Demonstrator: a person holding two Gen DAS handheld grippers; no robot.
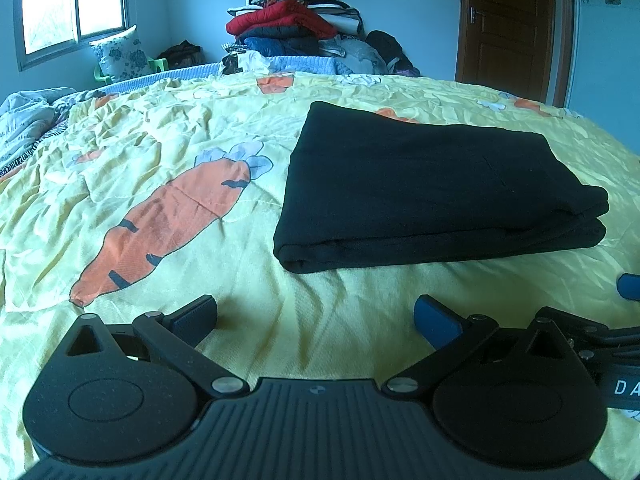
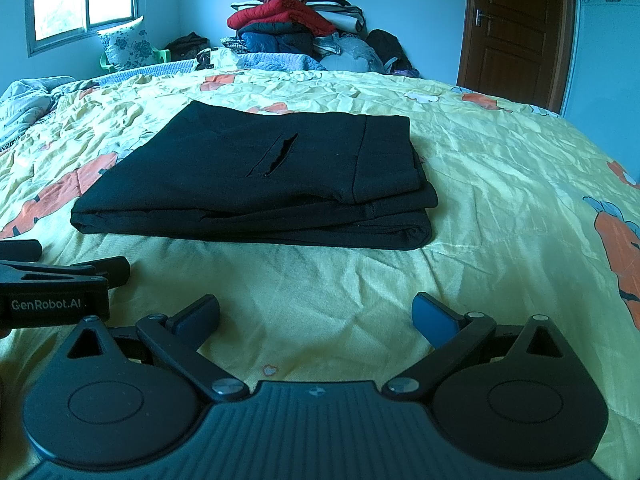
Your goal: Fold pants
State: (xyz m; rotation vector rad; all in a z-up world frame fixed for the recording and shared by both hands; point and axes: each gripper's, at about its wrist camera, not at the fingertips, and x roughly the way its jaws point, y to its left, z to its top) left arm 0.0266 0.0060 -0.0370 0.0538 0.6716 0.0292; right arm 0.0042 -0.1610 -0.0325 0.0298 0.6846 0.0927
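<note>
The black pants [image 1: 432, 184] lie folded in a flat rectangular stack on the yellow carrot-print bedspread [image 1: 168, 128]. In the right wrist view the pants [image 2: 260, 184] show a pocket slit on top and layered edges at the right. My left gripper [image 1: 316, 320] is open and empty, just above the bedspread, short of the pants' near edge. My right gripper [image 2: 316, 318] is open and empty too, also short of the near edge. The left gripper shows at the left edge of the right wrist view [image 2: 60, 276].
A tall pile of clothes and bedding [image 1: 292, 24] stands at the far side of the bed. A floral pillow [image 1: 120, 54] leans below the window [image 1: 72, 4]. A brown door [image 1: 508, 28] is at the back right. A rumpled quilt [image 1: 24, 120] lies at the left.
</note>
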